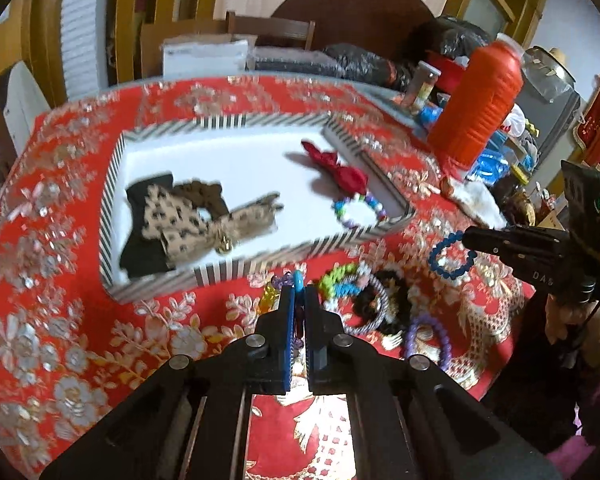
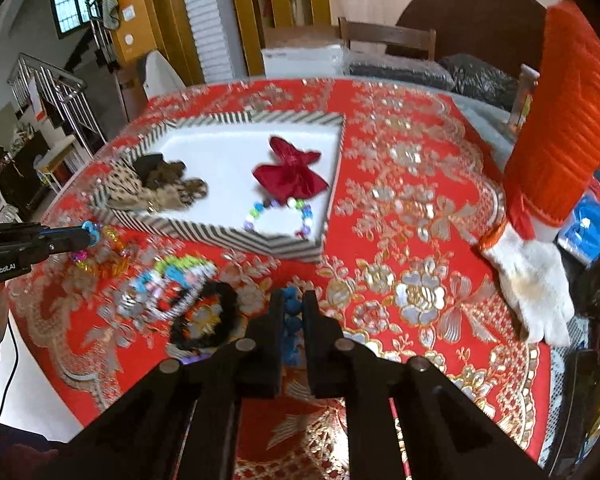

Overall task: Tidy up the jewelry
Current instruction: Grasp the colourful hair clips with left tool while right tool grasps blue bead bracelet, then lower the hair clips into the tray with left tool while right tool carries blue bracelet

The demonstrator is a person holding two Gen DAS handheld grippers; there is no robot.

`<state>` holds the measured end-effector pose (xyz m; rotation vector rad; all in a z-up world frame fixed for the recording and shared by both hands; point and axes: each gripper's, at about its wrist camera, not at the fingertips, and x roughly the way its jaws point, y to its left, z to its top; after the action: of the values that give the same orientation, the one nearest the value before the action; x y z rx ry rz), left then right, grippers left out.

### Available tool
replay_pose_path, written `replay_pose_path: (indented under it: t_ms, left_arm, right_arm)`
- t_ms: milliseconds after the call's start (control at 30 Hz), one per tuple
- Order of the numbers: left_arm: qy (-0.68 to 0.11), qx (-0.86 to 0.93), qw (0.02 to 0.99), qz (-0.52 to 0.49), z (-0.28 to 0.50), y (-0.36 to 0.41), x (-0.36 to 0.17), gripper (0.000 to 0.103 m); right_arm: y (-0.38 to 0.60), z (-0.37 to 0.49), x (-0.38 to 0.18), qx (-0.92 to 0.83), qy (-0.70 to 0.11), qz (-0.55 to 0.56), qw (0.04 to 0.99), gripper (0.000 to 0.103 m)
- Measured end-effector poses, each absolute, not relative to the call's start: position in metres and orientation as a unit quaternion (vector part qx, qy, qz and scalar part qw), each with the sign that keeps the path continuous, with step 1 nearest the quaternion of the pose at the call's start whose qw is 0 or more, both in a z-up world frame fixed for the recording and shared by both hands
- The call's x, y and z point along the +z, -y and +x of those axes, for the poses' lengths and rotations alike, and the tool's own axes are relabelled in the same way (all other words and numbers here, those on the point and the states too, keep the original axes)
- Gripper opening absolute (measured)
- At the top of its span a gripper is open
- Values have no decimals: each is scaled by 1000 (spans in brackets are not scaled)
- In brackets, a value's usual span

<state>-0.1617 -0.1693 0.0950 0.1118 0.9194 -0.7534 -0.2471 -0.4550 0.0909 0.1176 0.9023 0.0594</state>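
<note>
We take the striped tray (image 1: 236, 270) on the red embroidered tablecloth (image 1: 60, 320) as our reference.

Left gripper (image 1: 299, 292): jaws pressed together, pinching a multicoloured bead bracelet (image 1: 298, 280) just in front of the tray's near wall. A turquoise bead shows at the fingertips; amber and purple beads hang beside the left finger.

Right gripper (image 2: 292, 300): jaws closed on a blue bead bracelet (image 2: 291, 320), in front of the tray's near right corner. In the left wrist view we see this bracelet as a blue ring (image 1: 452, 258) hanging from the gripper tip.

Inside the tray: a leopard-print bow (image 1: 192, 220) at the left end, a red fabric bow (image 1: 340, 172) at the right end, and a pastel bead bracelet (image 1: 360, 210) in the near right corner.

On the cloth in front of the tray, between the two grippers: a loose pile of hair ties and bracelets (image 1: 364, 296), including a purple bead bracelet (image 1: 428, 340).

To the right of the tray stands an orange ribbed bottle (image 1: 480, 100).
</note>
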Motion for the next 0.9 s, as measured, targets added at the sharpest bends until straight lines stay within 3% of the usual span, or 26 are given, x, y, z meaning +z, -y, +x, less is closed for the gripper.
replay_pose_path:
  t_ms: [500,900]
  left_arm:
    - [-388,-317,862,69,-135,188,132,0]
    - [-378,-269,882,86,-88,194,135,0]
  right_arm:
    - [444,-218,141,37,-398,33,916,8]
    - [412,-168,146,62,-406,7,912,8]
